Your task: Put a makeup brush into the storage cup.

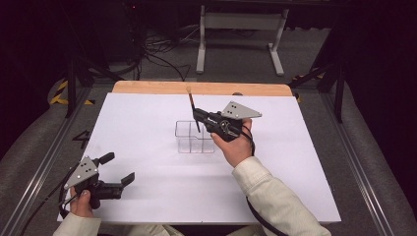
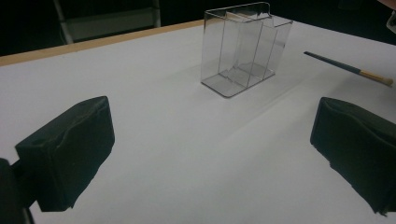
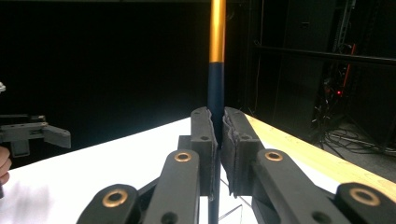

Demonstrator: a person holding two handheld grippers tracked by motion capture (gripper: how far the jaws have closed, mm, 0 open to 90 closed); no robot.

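Observation:
A clear plastic organizer with several compartments stands in the middle of the white table. My right gripper hovers at its back edge, shut on a thin brush with a dark blue shaft and a gold band. The brush stands nearly upright, and its lower end reaches down at the organizer's back; whether it is inside a compartment I cannot tell. My left gripper rests near the front left corner, open with nothing between its pads. From there the organizer and the brush lie ahead.
A wooden strip runs along the table's far edge. Behind it on the floor stand a white frame and loose cables. Metal rails flank both sides. My left gripper shows far off in the right gripper view.

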